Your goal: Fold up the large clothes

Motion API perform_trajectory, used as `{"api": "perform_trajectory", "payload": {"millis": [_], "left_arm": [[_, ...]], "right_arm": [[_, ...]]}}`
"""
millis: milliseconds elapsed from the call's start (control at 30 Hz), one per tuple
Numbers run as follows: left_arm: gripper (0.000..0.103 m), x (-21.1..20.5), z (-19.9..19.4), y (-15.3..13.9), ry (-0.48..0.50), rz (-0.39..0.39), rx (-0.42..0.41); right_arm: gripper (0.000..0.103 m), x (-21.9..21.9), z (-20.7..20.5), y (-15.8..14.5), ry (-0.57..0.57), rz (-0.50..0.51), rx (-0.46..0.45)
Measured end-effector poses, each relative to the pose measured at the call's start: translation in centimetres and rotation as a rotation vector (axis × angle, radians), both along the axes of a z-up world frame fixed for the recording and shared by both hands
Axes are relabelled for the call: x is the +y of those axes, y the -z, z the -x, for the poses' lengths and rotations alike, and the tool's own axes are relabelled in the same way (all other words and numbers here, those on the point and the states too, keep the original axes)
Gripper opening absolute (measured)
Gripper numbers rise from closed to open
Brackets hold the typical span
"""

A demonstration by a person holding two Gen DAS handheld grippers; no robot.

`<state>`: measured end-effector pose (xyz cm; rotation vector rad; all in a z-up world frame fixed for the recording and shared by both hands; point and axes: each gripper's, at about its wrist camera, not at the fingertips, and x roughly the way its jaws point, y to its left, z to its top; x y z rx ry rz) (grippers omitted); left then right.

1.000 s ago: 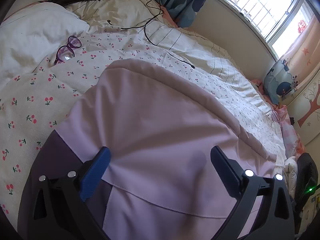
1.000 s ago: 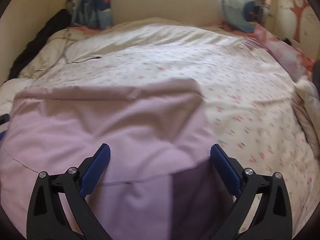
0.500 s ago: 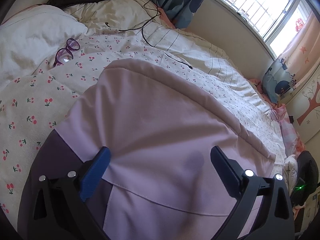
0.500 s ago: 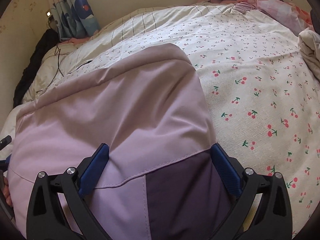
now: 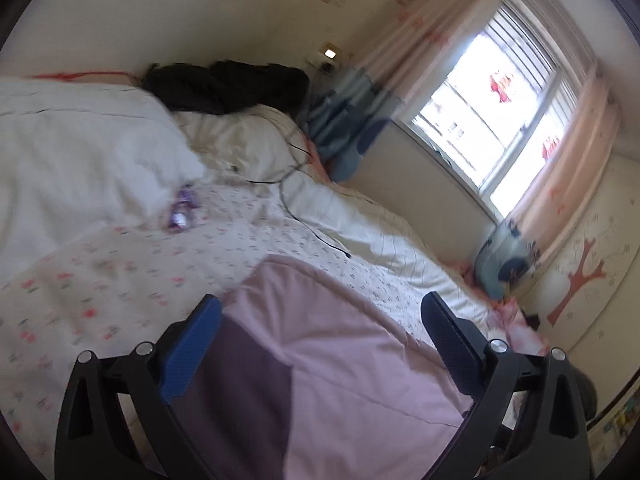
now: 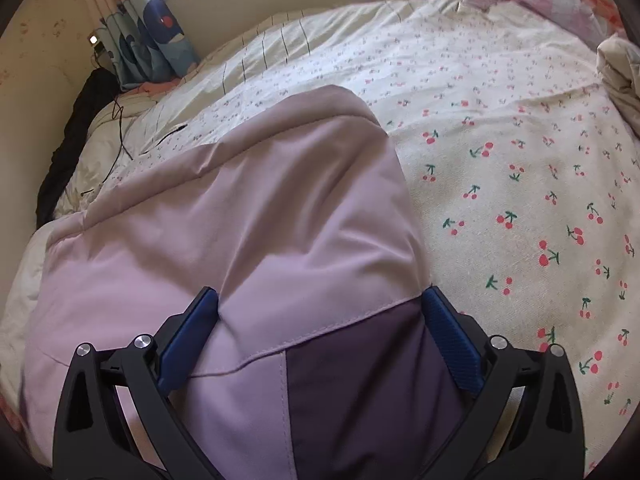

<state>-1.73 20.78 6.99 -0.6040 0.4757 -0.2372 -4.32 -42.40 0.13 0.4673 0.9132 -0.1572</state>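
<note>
A large pink-and-purple garment (image 6: 248, 248) lies spread on a bed with a cherry-print cover (image 6: 520, 184); it sits directly under and ahead of both grippers, its long axis running crosswise to the fingers, from the right gripper's side over toward the left one's. The right gripper (image 6: 318, 334) has its jaws spread wide and empty, low over the cloth; the seam where pale pink meets dark purple passes between the fingers, and the garment's right edge lies just inside the right-hand finger; the left-hand finger appears to press a dent into the fabric, though contact is uncertain. The left gripper (image 5: 320, 342) is also wide open and holds nothing; its view is blurred and tilted up toward a window (image 5: 500, 120); the garment's left corner lies between and below its fingers. Judging by this, the right gripper is nearer to a grasp.
</note>
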Motion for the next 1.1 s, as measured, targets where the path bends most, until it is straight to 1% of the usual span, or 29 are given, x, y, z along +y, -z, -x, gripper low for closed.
{"api": "perform_trajectory", "payload": {"millis": [33, 67, 100, 133, 167, 200, 267, 300, 367, 433, 500, 567, 600, 667, 733, 800, 833, 867, 967, 1000, 1067, 1100], "left_arm": [[0.096, 1.5, 1.4, 0.5, -0.019, 0.049, 0.023], [0.096, 2.6, 2.4, 1.0, -0.029, 0.091, 0.047], [0.096, 3.8, 3.6, 1.5, -0.030, 0.138, 0.068], [0.096, 4.7, 4.8, 2.0, -0.022, 0.175, 0.083], [0.096, 5.3, 5.8, 2.3, -0.013, 0.188, 0.095], [0.096, 5.8, 6.7, 2.6, -0.005, 0.191, 0.105], [0.096, 6.4, 8.2, 3.1, 0.011, 0.189, 0.120], [0.096, 6.5, 8.8, 3.5, 0.021, 0.192, 0.133], [0.096, 6.8, 9.9, 4.5, 0.040, 0.225, 0.165], [0.096, 6.8, 10.9, 5.7, 0.069, 0.286, 0.208], [0.096, 6.5, 11.4, 6.9, 0.113, 0.334, 0.269], [0.096, 6.1, 11.3, 7.2, 0.160, 0.364, 0.272], [0.096, 5.8, 11.1, 7.4, 0.180, 0.368, 0.286], [0.096, 5.3, 10.7, 8.1, 0.190, 0.375, 0.330], [0.096, 5.1, 10.7, 8.5, 0.204, 0.405, 0.336], [0.096, 4.7, 10.3, 9.0, 0.234, 0.454, 0.353], [0.096, 4.3, 10.1, 9.3, 0.248, 0.475, 0.370], [0.096, 4.1, 10.0, 9.6, 0.253, 0.480, 0.386], [0.096, 2.7, 9.2, 10.6, 0.254, 0.465, 0.466], [0.096, 2.3, 9.0, 10.8, 0.260, 0.459, 0.483], [0.096, 1.1, 8.4, 11.3, 0.276, 0.431, 0.528], [0.096, 0.6, 8.1, 11.5, 0.281, 0.419, 0.542]], "right_arm": [[0.097, 0.0, 0.4, -0.7, 0.005, -0.015, -0.002], [0.097, 0.4, 1.8, -2.2, -0.003, -0.043, -0.051], [0.097, 1.6, 3.4, -3.7, -0.046, -0.051, -0.106], [0.097, 3.1, 4.7, -4.8, -0.113, -0.060, -0.130], [0.097, 4.6, 5.7, -5.5, -0.180, -0.084, -0.133], [0.097, 6.3, 6.9, -5.9, -0.247, -0.130, -0.128], [0.097, 10.1, 9.8, -6.3, -0.379, -0.273, -0.116], [0.097, 12.0, 10.8, -6.3, -0.426, -0.303, -0.096], [0.097, 15.5, 12.4, -5.9, -0.511, -0.337, -0.062], [0.097, 17.5, 13.0, -5.0, -0.539, -0.379, -0.014], [0.097, 18.8, 13.1, -3.6, -0.517, -0.451, 0.040], [0.097, 19.1, 12.9, -2.9, -0.452, -0.470, 0.048], [0.097, 19.0, 12.7, -2.5, -0.423, -0.489, 0.055], [0.097, 19.3, 12.9, -2.2, -0.375, -0.507, 0.059], [0.097, 19.9, 13.5, -2.5, -0.406, -0.514, 0.053], [0.097, 20.8, 14.2, -1.8, -0.447, -0.534, 0.085], [0.097, 20.7, 14.2, -1.1, -0.438, -0.542, 0.101], [0.097, 20.7, 14.2, -0.5, -0.426, -0.551, 0.108], [0.097, 19.6, 13.4, 1.4, -0.327, -0.619, 0.104], [0.097, 19.1, 13.1, 1.6, -0.283, -0.660, 0.079], [0.097, 18.6, 12.9, 1.3, -0.242, -0.704, 0.026], [0.097, 18.5, 12.9, 0.8, -0.240, -0.712, 0.004]]}}
